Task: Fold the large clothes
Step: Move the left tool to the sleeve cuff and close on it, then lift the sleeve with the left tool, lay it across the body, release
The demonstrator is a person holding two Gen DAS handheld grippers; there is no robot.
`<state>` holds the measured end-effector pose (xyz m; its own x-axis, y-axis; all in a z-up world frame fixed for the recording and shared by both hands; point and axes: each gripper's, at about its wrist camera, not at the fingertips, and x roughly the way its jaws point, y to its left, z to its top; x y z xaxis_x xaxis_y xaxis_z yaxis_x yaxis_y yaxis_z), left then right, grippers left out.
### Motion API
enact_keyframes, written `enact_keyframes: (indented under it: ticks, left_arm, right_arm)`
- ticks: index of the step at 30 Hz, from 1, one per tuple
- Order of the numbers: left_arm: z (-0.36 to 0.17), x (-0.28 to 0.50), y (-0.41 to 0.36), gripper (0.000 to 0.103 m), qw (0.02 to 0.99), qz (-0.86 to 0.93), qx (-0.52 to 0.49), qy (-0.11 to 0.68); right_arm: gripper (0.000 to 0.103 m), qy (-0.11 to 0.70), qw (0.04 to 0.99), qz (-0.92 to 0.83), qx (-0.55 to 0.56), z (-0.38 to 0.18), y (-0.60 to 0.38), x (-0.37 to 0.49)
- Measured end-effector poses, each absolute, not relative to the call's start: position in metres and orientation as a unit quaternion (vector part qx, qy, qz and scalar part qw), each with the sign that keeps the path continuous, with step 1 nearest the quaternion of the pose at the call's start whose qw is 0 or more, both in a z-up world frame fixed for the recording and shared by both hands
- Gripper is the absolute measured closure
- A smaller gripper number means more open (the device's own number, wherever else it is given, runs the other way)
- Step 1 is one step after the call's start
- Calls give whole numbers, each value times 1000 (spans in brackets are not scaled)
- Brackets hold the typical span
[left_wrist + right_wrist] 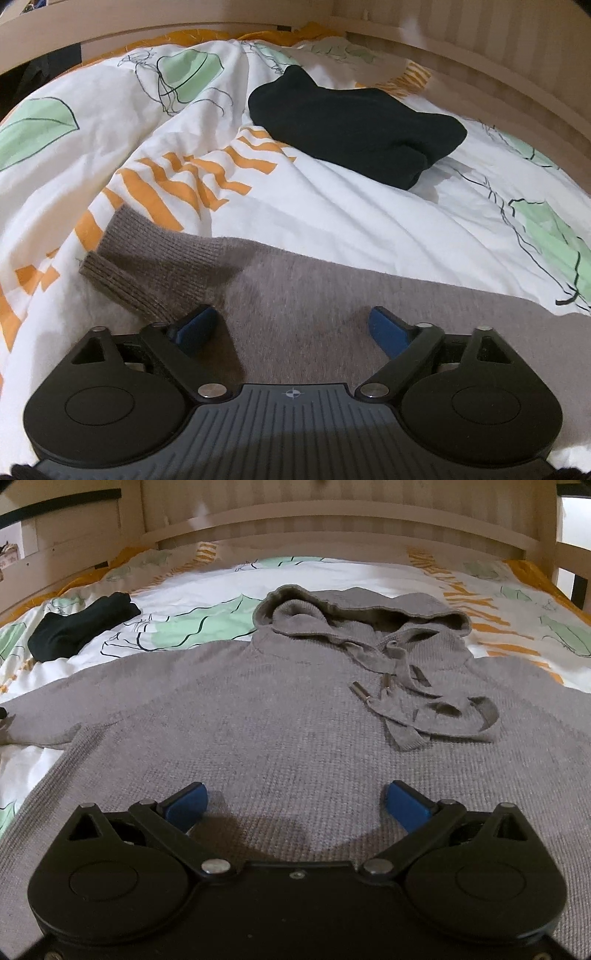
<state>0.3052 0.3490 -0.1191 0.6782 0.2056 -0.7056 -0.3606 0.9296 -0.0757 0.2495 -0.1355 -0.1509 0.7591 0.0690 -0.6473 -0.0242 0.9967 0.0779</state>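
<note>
With both the left gripper (291, 325) and right gripper (295, 805) spread apart and empty, pinch the hoodie (280, 709) sleeve cuff (125, 266) at ten o'clock, then fold it inward flat.

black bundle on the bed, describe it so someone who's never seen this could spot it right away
Start from the bed's white cover printed with green leaves and orange stripes. A grey hooded sweater lies spread flat across it. Left of its hood in the right wrist view, apart from the sweater, sits the black bundle: folded, compact, and the only dark fabric there.
</note>
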Motion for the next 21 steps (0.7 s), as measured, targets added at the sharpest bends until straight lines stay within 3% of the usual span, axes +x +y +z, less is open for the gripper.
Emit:
enact_keyframes:
  ticks: [2, 4, 8, 9, 10, 12, 14, 16, 21]
  left_arm:
    - [-116, 303, 351, 79, 911, 174, -104, 360]
    - [-111, 302, 358, 94, 910, 164, -134, 356]
    - [-91, 301, 359, 99, 913, 162, -139, 347]
    - [-84, 301, 357, 99, 916, 157, -137, 342]
    - [-76, 301, 356, 99, 919, 152, -134, 339]
    - [-62, 301, 353, 99, 923, 140, -131, 333]
    - [-49, 301, 351, 99, 928, 128, -132, 325]
    - [-35, 301, 349, 99, 932, 115, -135, 315]
    - [1, 297, 336, 101, 945, 86, -134, 284]
  right_arm:
    - [0, 346, 937, 25, 33, -151, -136, 249]
    - [0, 348, 937, 25, 32, -150, -136, 250]
    - [0, 354, 935, 21, 22, -145, -133, 251]
    - [8, 352, 936, 16, 13, -142, -130, 251]
    - [24, 344, 939, 17, 2, -137, -126, 250]
    - [33, 332, 943, 34, -8, -127, -118, 252]
    - [35, 326, 943, 65, -9, -116, -107, 261]
    - [43, 329, 940, 90, -8, -108, -94, 274]
    - [48, 347, 928, 138, -4, -111, -63, 311]
